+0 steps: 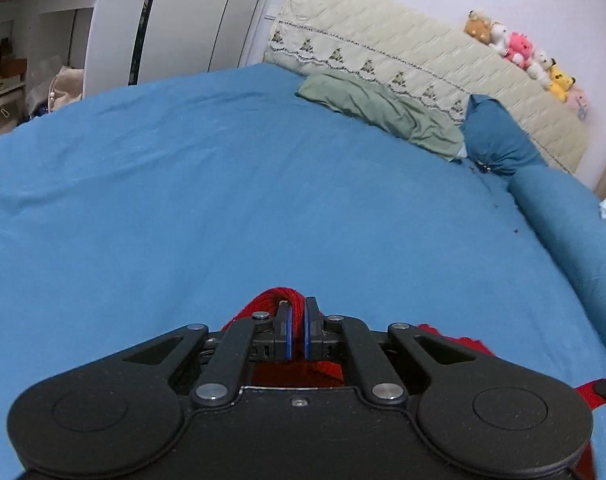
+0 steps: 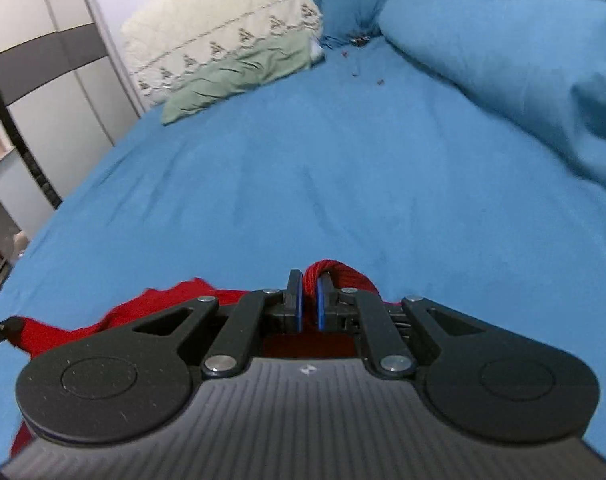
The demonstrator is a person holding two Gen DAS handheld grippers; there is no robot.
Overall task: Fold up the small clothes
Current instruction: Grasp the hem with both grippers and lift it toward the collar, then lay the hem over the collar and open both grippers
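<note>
Left gripper: jaws nearly closed, blue pads parallel with a narrow gap. A bunched fold of the red knit garment is clamped between the pads and bulges past the fingertips. More of the garment shows beneath the linkage and out to the right of the gripper body.

Right gripper: jaws likewise drawn close together. It clenches a second bunch of the same red knit garment, which wraps over the right-hand pad. The rest of the garment trails left from this gripper, lying on the sheet, and reaches toward the lower left edge of the right wrist view.

Garment location: near side of the bed, directly under and in front of both grippers, with the visible trailing part resting on the blue sheet.

Edges and open room: ahead of both grippers the sheet runs flat, with shallow creases, up to the head of the bed. The left edge of the bed curves away beside a white wardrobe. Along the right edge lies a blue pillow. A rolled blue bolster also occupies that side.

Surface and room: a green folded cloth lies at the head of the bed, against a cream quilted headboard cover. Plush toys sit in a row on top of it. A white shelving unit stands beyond the bed's far left corner.
</note>
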